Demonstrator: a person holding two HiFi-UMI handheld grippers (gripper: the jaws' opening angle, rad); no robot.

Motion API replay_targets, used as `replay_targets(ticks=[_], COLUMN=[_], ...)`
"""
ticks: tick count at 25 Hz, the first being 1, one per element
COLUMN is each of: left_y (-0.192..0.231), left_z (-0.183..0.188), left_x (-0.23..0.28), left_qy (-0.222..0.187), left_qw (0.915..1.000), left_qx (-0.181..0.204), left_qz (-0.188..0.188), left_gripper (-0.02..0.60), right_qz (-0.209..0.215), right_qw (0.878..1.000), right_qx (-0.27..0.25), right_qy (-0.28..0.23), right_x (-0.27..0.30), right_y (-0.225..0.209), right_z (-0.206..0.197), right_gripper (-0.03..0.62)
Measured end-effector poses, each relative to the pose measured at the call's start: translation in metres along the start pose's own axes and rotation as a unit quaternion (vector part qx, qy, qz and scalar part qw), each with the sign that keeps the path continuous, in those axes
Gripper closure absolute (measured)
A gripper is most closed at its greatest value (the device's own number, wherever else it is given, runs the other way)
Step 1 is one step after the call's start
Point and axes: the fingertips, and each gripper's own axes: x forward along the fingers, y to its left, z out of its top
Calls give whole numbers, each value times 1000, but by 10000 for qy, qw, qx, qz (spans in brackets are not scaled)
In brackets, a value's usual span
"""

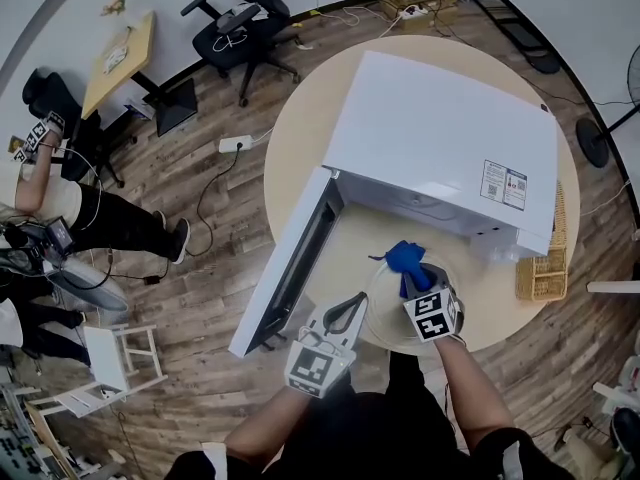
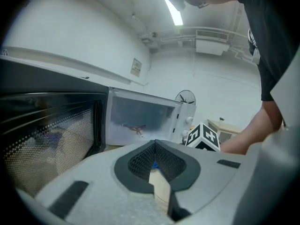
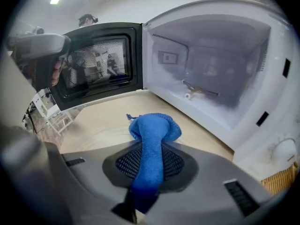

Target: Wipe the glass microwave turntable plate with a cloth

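Observation:
The clear glass turntable plate lies on the round wooden table, in front of the open white microwave. In the right gripper view the plate shows only as a faint rim. My right gripper is over the plate's far side, shut on a blue cloth. The bunched end of the cloth sticks out past that gripper's jaws onto the plate. My left gripper is at the plate's left rim. Its jaws are closed to a thin slit, seemingly pinching the glass edge.
The microwave door swings out to the left, close to my left gripper. A wicker basket stands at the table's right edge. On the floor are a power strip, an office chair, a white stool and a seated person.

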Motion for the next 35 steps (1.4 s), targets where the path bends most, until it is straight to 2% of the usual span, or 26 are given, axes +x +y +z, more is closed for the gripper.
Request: replay_targets(ticks=[7, 11, 22, 27, 32, 35], left_y=[-6, -7, -5, -6, -5, -5], left_z=[3, 6, 7, 6, 10, 13], left_x=[5, 7, 4, 7, 5, 4], left_qy=[-17, -30, -39, -40, -72, -108], left_qw=[9999, 9999, 9999, 9999, 9999, 9999], left_qx=[-111, 22, 9, 27, 43, 44], left_qz=[-54, -108, -110, -125, -105, -81], left_gripper=[575, 575, 575, 575, 575, 575], right_qz=[-326, -546, -1125, -1179, -1272, -1152], right_qw=[9993, 9979, 9917, 9910, 9913, 9932], right_qx=[198, 314, 435, 479, 232, 146], right_qy=[35, 125, 441, 426, 226, -9], right_x=[-3, -7, -25, -25, -37, -45], right_y=[-30, -46, -79, -85, -80, -69], right_z=[-6, -14, -36, -39, -19, 2], right_gripper=[522, 522, 522, 520, 520, 520])
